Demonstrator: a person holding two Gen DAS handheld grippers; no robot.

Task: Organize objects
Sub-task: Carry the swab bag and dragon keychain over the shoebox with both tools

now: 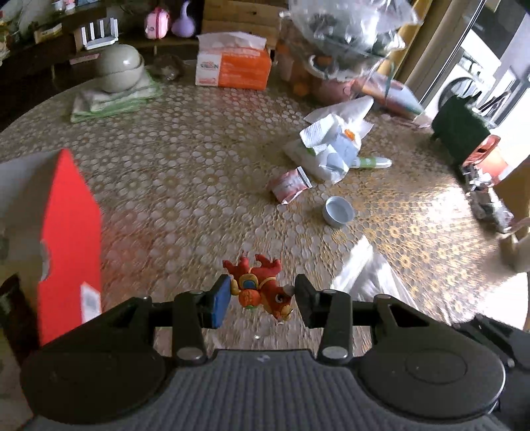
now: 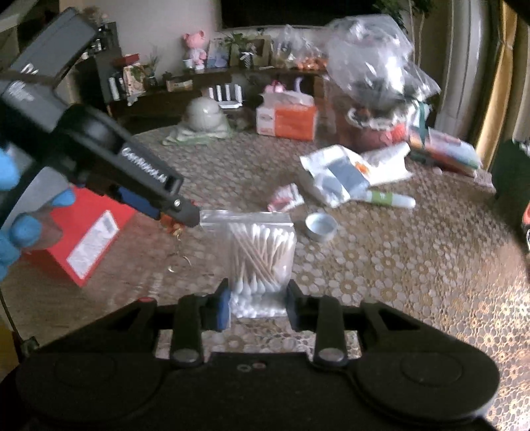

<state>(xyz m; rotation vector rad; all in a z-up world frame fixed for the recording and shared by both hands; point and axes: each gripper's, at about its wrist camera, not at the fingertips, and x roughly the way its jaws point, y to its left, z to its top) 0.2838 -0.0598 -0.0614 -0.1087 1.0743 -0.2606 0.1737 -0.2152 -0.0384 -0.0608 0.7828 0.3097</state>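
Note:
My left gripper (image 1: 261, 298) is shut on a small red and orange toy figure (image 1: 261, 288) and holds it above the patterned table (image 1: 185, 172). It also shows in the right wrist view (image 2: 179, 215), at the left, over the red box (image 2: 82, 238). My right gripper (image 2: 256, 301) is shut on a clear zip bag of cotton swabs (image 2: 261, 258), held upright above the table. A red box (image 1: 69, 238) with a white label stands to the left of my left gripper.
A small grey round tin (image 1: 338, 211), a pink sachet (image 1: 290, 184), crumpled white packets (image 1: 331, 146) and a green-white tube (image 1: 372, 162) lie mid-table. An orange tissue box (image 1: 233, 63), a grey bowl on folded cloths (image 1: 119, 68) and a clear plastic bag (image 1: 347, 30) stand at the far side.

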